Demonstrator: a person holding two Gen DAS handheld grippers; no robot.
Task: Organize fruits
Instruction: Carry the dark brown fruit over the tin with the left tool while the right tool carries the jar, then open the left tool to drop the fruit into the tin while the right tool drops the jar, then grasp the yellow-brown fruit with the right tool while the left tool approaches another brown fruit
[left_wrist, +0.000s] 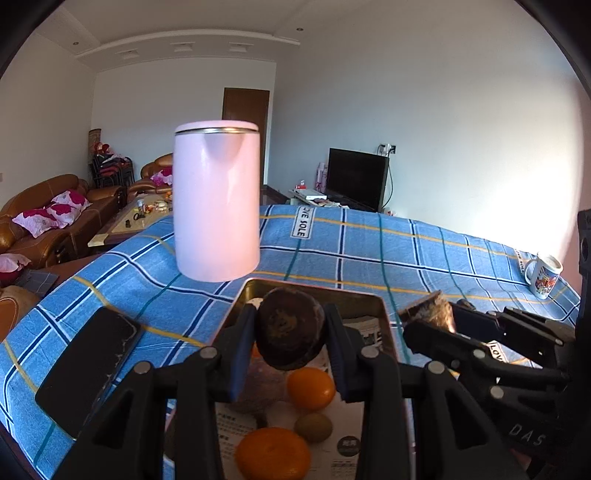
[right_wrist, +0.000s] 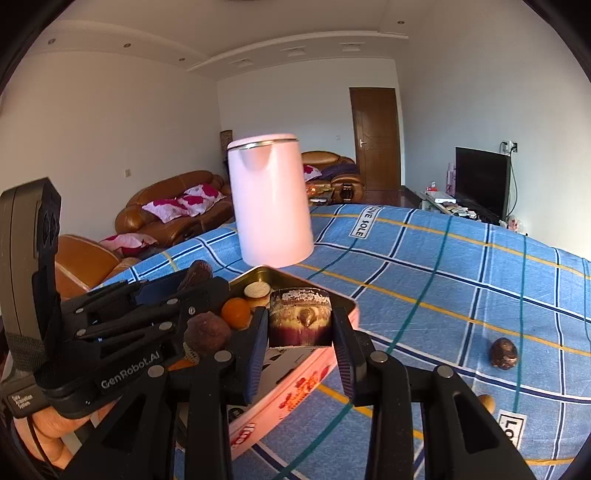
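Inside, the tin tray (left_wrist: 380, 310) holds two oranges, one (left_wrist: 311, 388) near the middle and a bigger one (left_wrist: 272, 457) at its 6 o'clock, with a small green-brown fruit (left_wrist: 314, 427) between them on the right. In the right wrist view a pale round slice (right_wrist: 256, 289) lies in the far corner of the tray, at 12 o'clock from an orange (right_wrist: 236, 312).

The left gripper (left_wrist: 290, 328) is clamped on a dark brown round fruit (left_wrist: 290, 328), held above the tray. The right gripper (right_wrist: 300, 323) is clamped on a cut fruit piece (right_wrist: 300, 322) with dark purple skin and a pale inside, over the tray's right edge.

On the blue checked cloth (right_wrist: 443, 277), a pink kettle (left_wrist: 216, 203) stands just behind the tray at 12 o'clock. Another dark fruit (right_wrist: 504, 353) lies alone on the cloth at 3 o'clock from the tray, well apart. A black phone (left_wrist: 88, 365) lies at 9 o'clock, and a printed mug (left_wrist: 543, 275) stands far at 2 o'clock.
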